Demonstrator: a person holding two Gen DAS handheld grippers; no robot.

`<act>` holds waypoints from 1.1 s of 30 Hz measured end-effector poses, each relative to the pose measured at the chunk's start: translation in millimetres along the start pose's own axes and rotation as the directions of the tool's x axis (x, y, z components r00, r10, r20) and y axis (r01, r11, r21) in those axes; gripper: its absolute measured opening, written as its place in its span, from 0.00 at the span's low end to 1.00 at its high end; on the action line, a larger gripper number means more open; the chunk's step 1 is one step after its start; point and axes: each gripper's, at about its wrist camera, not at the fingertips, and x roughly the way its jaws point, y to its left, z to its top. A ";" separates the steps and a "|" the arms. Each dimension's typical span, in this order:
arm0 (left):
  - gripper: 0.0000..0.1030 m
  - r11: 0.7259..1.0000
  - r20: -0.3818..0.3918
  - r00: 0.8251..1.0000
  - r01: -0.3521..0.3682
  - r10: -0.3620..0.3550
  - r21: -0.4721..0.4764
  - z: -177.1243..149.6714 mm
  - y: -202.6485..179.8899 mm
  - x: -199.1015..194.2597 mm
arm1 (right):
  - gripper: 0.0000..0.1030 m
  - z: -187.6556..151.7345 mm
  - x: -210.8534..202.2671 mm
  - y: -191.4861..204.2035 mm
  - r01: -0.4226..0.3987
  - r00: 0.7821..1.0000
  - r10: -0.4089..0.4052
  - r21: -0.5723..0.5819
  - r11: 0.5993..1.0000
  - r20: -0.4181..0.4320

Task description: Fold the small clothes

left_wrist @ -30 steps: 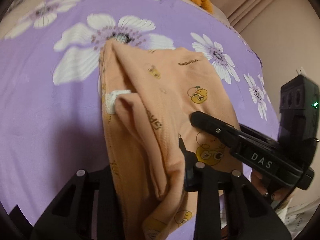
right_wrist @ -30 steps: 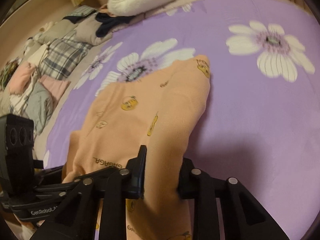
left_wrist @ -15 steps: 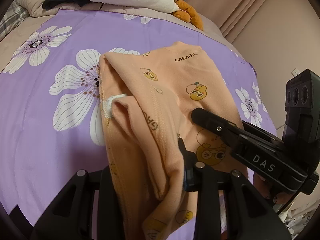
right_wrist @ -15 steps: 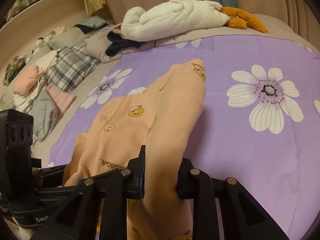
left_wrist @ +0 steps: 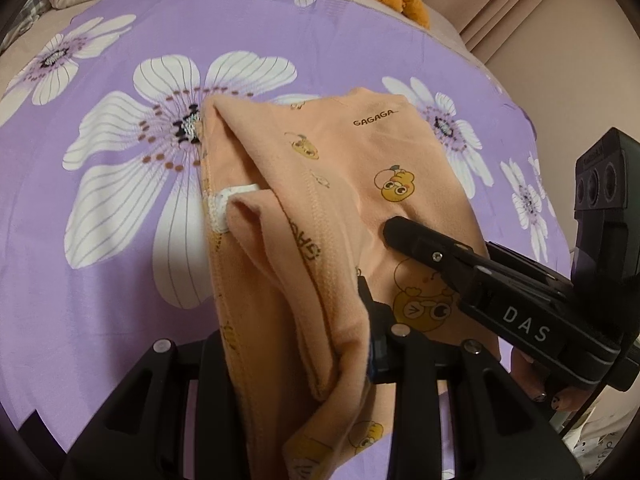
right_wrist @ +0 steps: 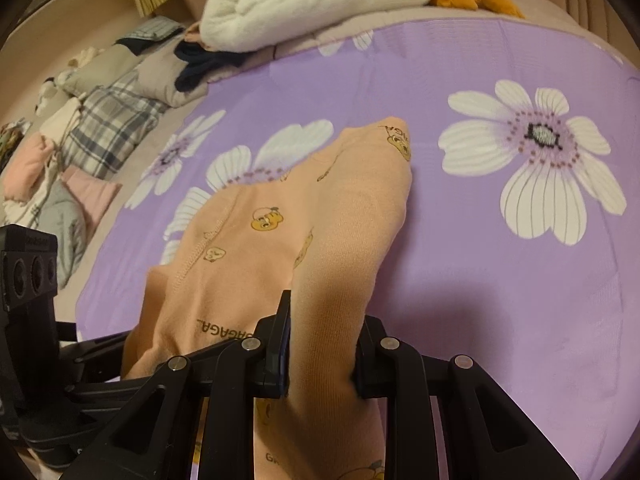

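A small orange garment [left_wrist: 360, 168] printed with ducks and "GAGAGA" hangs over the purple flowered bedsheet [left_wrist: 100, 280], its far end resting on the sheet. My left gripper [left_wrist: 296, 332] is shut on a bunched edge of it; the cloth hides the left finger. In the left wrist view the right gripper's finger [left_wrist: 420, 244] lies against the cloth from the right. My right gripper [right_wrist: 322, 344] is shut on a thick fold of the garment [right_wrist: 320, 220]. The left gripper's camera body [right_wrist: 28, 272] shows at the left edge there.
A white plush toy [right_wrist: 312, 12] with orange feet lies at the bed's far edge. Plaid, pink and grey clothes [right_wrist: 104, 132] are heaped along the left side. A hand with painted nails [left_wrist: 560, 396] holds the right gripper. Beige curtain [left_wrist: 540, 12] stands at the right.
Both grippers have shifted across the bed with the garment still gripped; its far end now lies over the big flower's centre again. Neither grip has changed.
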 end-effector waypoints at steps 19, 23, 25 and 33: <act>0.85 1.000 0.144 0.989 -0.027 0.026 0.000 -8.8 2.6 -75.2 | 0.88 -1.3 -51.6 1.1 0.186 0.979 -0.187 0.015 0.982 0.087; 0.97 0.999 0.197 0.980 -0.032 0.032 -0.006 -16.3 -0.2 -103.1 | 0.88 -3.1 -81.1 7.7 0.166 0.975 -0.166 0.010 0.986 0.146; 0.99 1.000 0.220 0.975 -0.014 0.015 -0.009 -20.9 -2.1 -115.5 | 0.89 -4.0 -91.6 12.9 0.157 0.973 -0.157 0.011 0.988 0.170; 1.00 0.999 0.243 0.969 -0.040 0.043 -0.017 -40.2 -9.1 -139.6 | 0.99 -18.1 -120.0 23.7 0.143 0.963 -0.146 0.032 0.989 0.225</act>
